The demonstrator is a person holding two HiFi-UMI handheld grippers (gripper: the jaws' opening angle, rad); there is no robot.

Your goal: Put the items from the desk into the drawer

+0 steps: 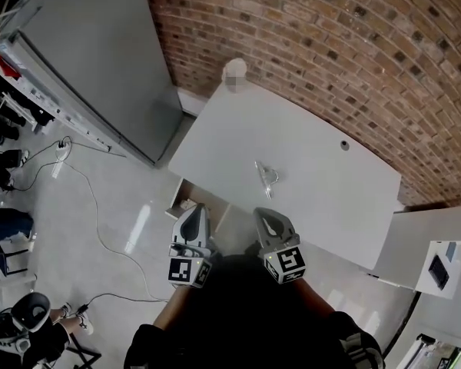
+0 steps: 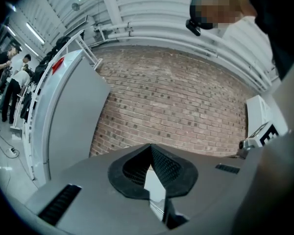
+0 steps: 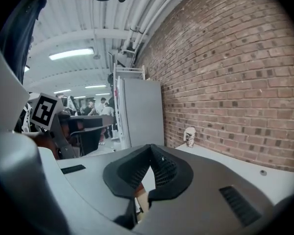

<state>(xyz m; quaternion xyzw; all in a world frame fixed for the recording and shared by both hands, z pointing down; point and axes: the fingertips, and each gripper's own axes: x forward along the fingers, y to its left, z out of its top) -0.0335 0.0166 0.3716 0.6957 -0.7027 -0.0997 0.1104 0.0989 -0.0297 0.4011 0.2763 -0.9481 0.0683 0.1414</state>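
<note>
A white desk [image 1: 323,206] stands against a brick wall. On it lies a small clear, shiny item [image 1: 266,175], and a paper cup [image 1: 234,74] stands at its far corner. Under the desk's left edge a drawer [image 1: 186,199] stands open. My left gripper [image 1: 192,215] hangs over the drawer side and my right gripper [image 1: 270,220] over the desk's near edge. Both are shut with nothing in them. In the left gripper view the gripper [image 2: 151,148] faces the brick wall. In the right gripper view the gripper [image 3: 151,148] points along the desk [image 3: 279,180] toward the cup [image 3: 189,136].
A tall grey cabinet [image 1: 100,60] stands left of the desk. Cables [image 1: 92,206] trail over the floor. A white side unit [image 1: 415,252] with a dark flat device [image 1: 439,271] stands at the right. People stand far off at the left [image 2: 10,82].
</note>
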